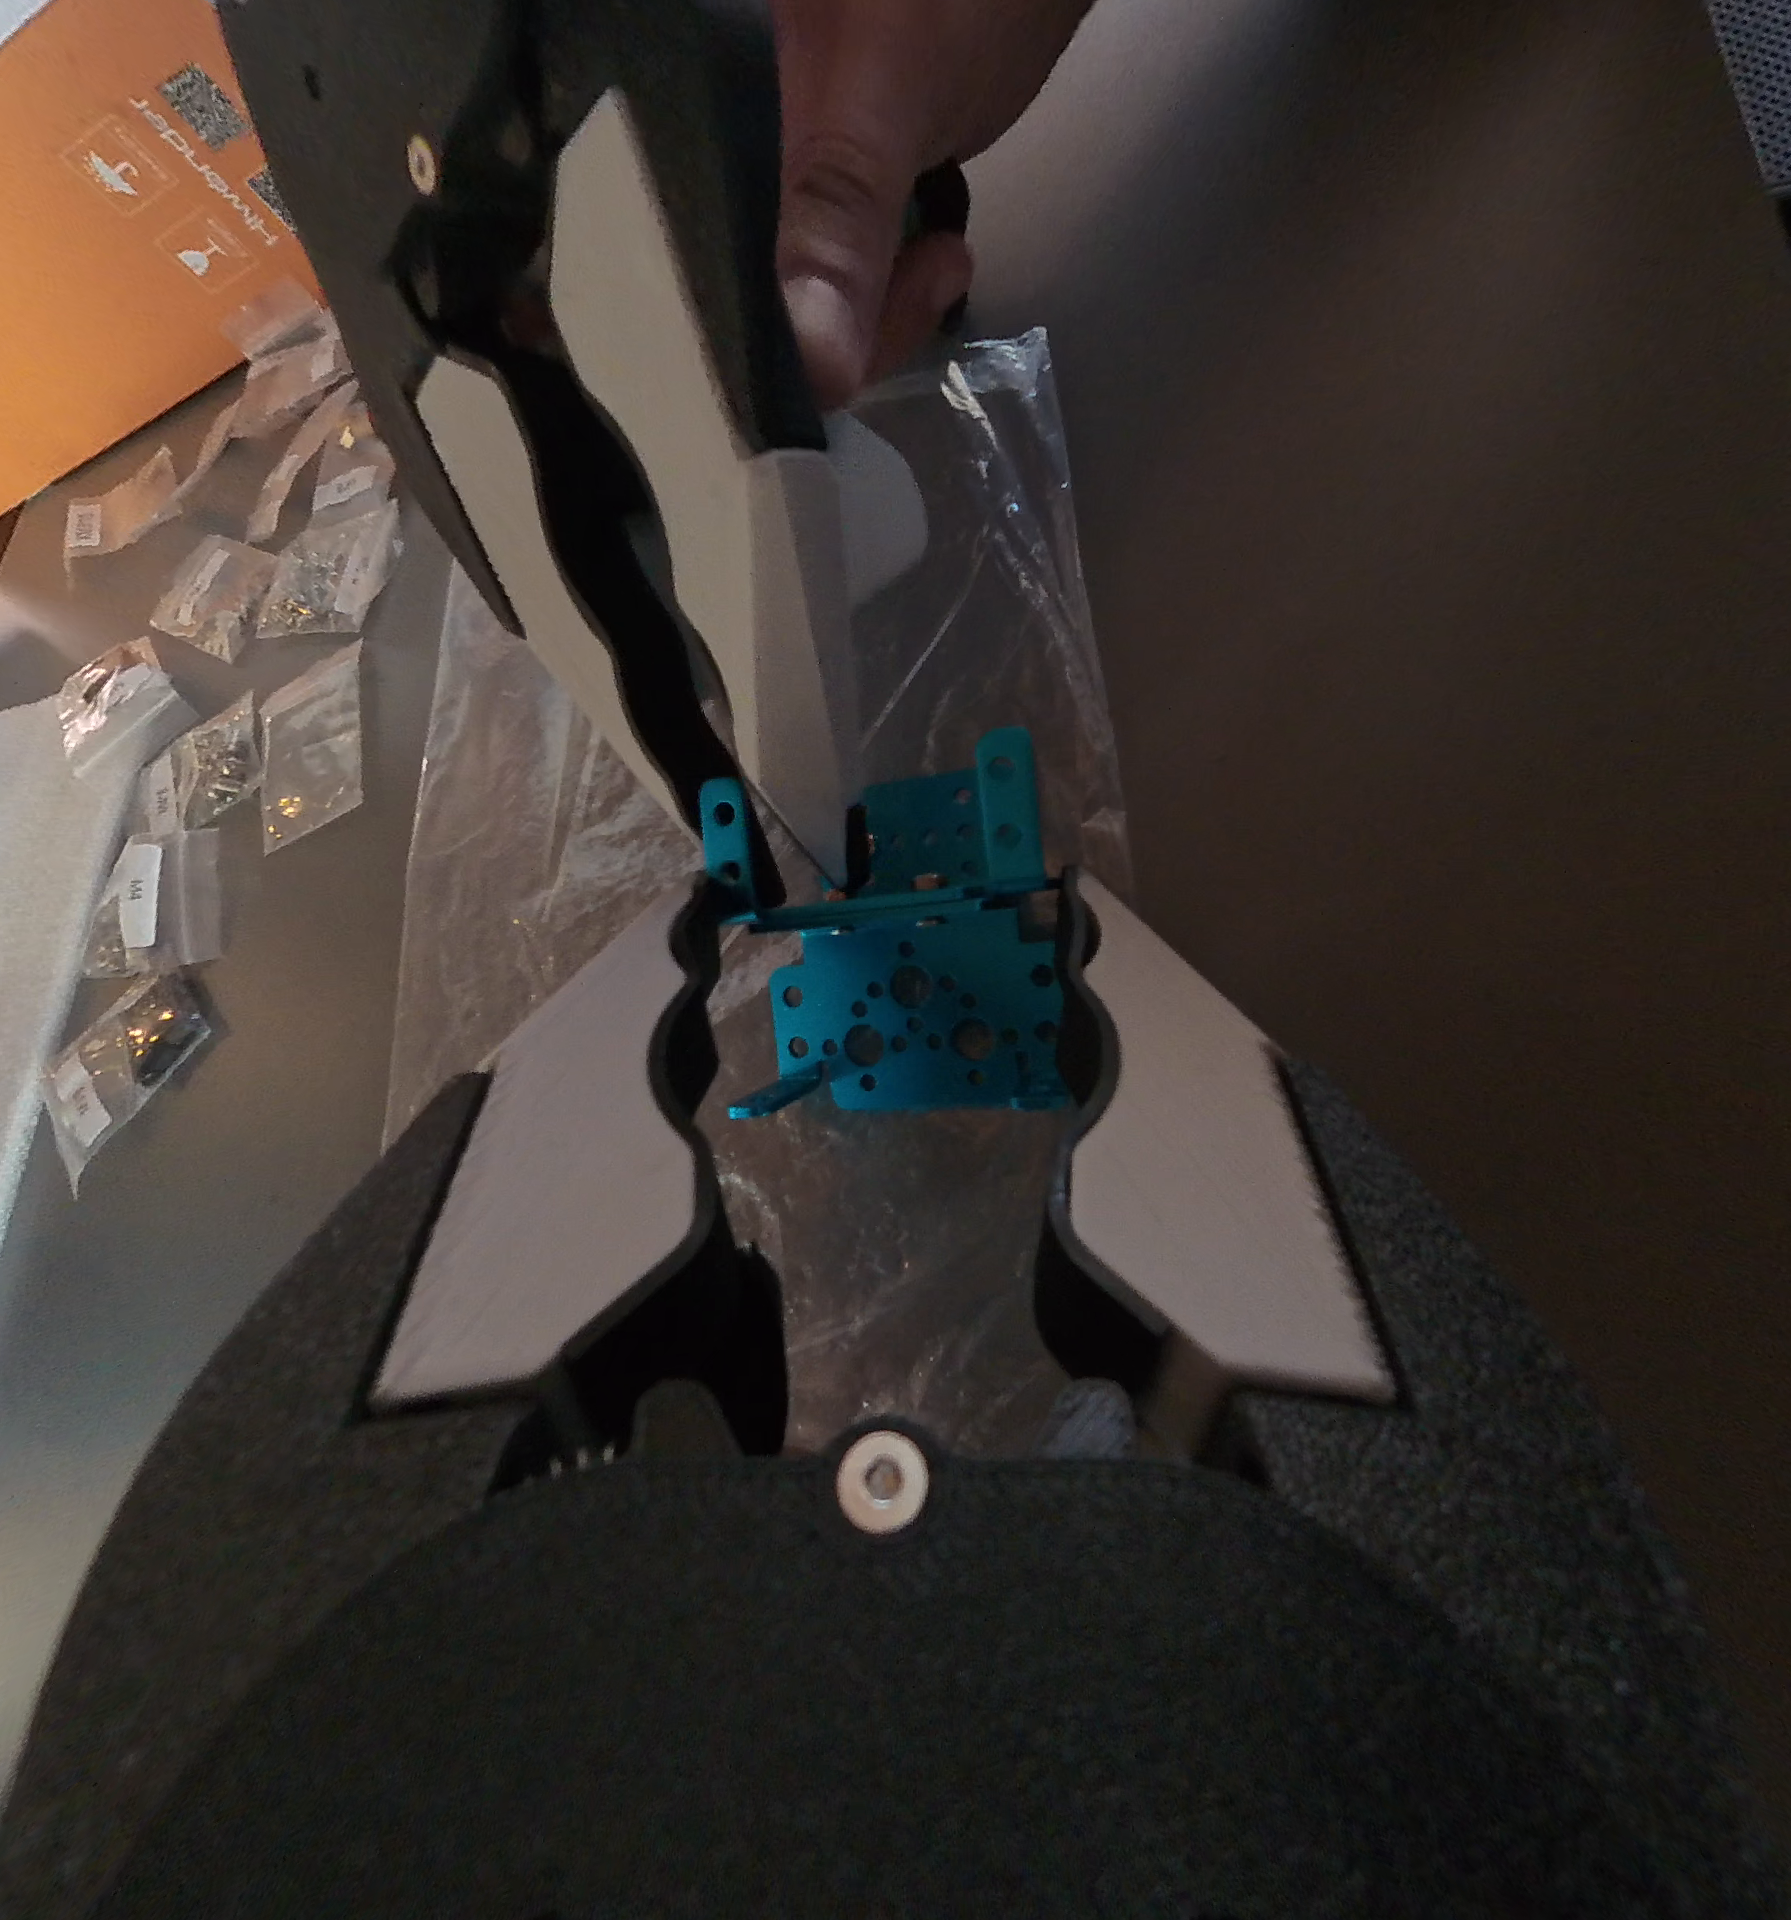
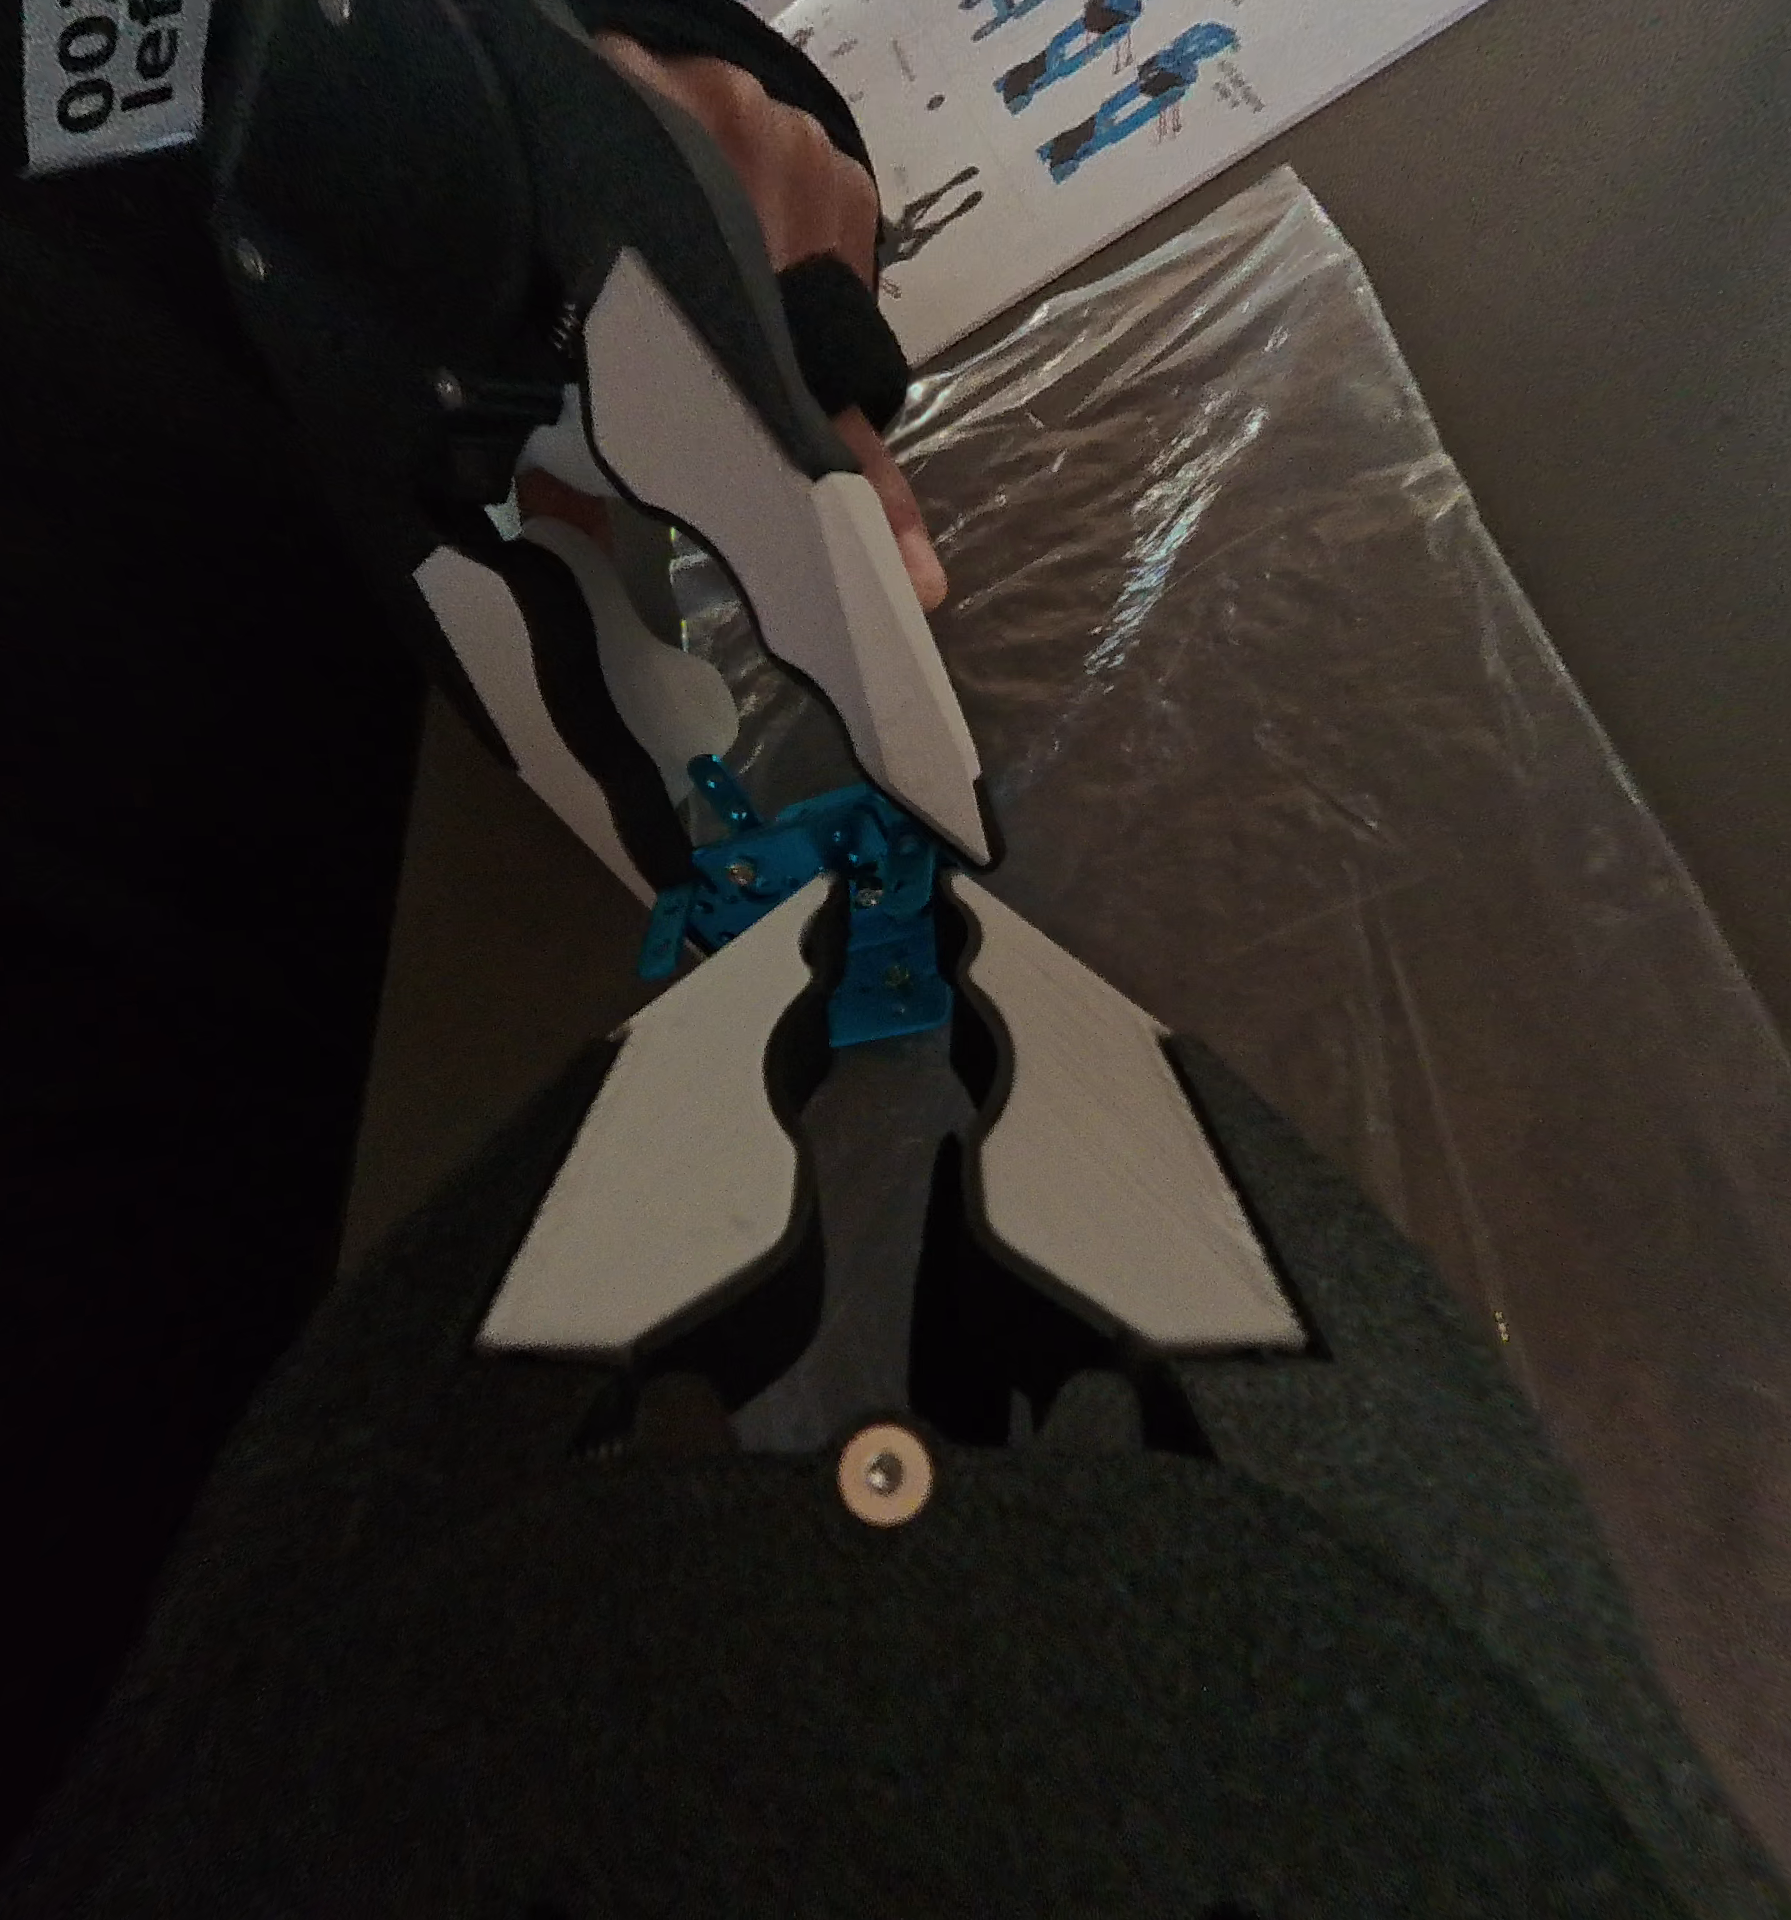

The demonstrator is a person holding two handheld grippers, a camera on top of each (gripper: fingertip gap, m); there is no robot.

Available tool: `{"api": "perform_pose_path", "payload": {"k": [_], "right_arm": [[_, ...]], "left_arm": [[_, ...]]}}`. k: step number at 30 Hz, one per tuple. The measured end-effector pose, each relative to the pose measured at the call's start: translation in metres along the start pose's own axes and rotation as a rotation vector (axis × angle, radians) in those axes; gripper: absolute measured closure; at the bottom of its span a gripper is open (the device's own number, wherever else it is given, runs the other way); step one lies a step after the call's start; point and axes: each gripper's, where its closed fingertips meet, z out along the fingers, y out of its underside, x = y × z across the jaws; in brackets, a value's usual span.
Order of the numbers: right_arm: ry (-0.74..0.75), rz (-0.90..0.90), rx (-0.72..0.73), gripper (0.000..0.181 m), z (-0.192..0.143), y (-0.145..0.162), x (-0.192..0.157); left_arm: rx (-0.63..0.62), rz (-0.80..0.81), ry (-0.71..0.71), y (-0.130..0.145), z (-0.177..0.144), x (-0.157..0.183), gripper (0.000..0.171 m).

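1. Left wrist view: the left gripper (image 1: 886,899) has its jaws set moderately wide, and a blue perforated metal bracket assembly (image 1: 917,1023) spans the gap between the fingertips, its edges touching both inner faces, so it is clamped there.
2. The right gripper (image 1: 803,842) comes in from the far side, tips pointing back toward the camera, and meets the upper part of the same bracket assembly; a hand (image 1: 870,177) holds it from behind.
3. Beneath both grippers lies a sheet of clear plastic film (image 1: 1026,582) on a dark table (image 1: 1493,727).
4. Well off to the left of the left gripper lie many small clear bags of hardware (image 1: 216,748), with an orange box (image 1: 60,312) beyond them.
5. Right wrist view: the right gripper (image 2: 886,883) has its jaws drawn close, with a narrow part of the bracket assembly (image 2: 886,966) running between the fingers and gripped at the tips.
6. The left gripper (image 2: 818,831) reaches in from the far left and pinches the other end of the assembly; a hand (image 2: 818,187) wearing a black finger sleeve holds it.
7. To the right of the right gripper, the plastic film (image 2: 1234,623) spreads over the table (image 2: 1649,364); a printed white sheet with blue figures (image 2: 1078,114) lies at its far edge.
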Motion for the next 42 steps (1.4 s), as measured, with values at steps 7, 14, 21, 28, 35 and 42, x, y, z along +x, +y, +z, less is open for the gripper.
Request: {"api": "perform_pose_path", "payload": {"k": [7, 14, 21, 28, 35, 42], "right_arm": [[0.08, -0.113, -0.034, 0.167, 0.001, 0.001, 0.002], [0.021, 0.063, 0.006, 0.176, 0.001, -0.002, 0.003], [0.019, 0.04, 0.022, 0.172, -0.005, -0.004, 0.003], [-0.126, 0.249, 0.076, 0.177, -0.009, -0.009, 0.001], [-0.268, 0.327, 0.36, 0.181, -0.051, -0.044, 0.0], [-0.49, 0.377, 0.67, 0.181, -0.089, -0.083, -0.013]], "left_arm": [[0.001, 0.0, 0.003, 0.0, 0.0, 0.0, 0.105], [0.0, 0.005, -0.009, 0.0, 0.001, -0.001, 0.105], [-0.001, -0.002, -0.001, 0.0, 0.001, 0.0, 0.105], [-0.014, -0.052, -0.027, 0.0, -0.003, -0.007, 0.094], [0.271, -0.49, 0.013, -0.029, -0.051, -0.067, 0.093], [0.467, -0.808, 0.313, -0.042, -0.052, -0.064, 0.122]]}}
